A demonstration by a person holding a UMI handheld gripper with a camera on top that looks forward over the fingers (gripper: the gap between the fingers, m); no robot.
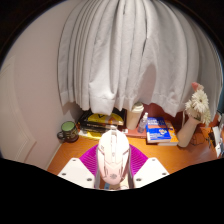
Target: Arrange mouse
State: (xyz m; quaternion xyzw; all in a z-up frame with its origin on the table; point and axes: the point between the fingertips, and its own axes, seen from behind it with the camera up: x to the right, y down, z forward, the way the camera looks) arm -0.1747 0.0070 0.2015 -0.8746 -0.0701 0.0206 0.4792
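A white mouse [113,156] sits between my gripper's [112,168] two magenta pads, and both pads press against its sides. It is lifted above the orange-brown desk [170,158], its front pointing away toward the curtain. The white fingers [78,171] show on either side of the mouse at the bottom of the view.
At the back of the desk, under a white curtain [125,55], stand a small dark jar [68,131], a yellow flat object [101,124], a beige cup [134,119], a blue book [158,130] and a vase with a pale plush figure [194,112].
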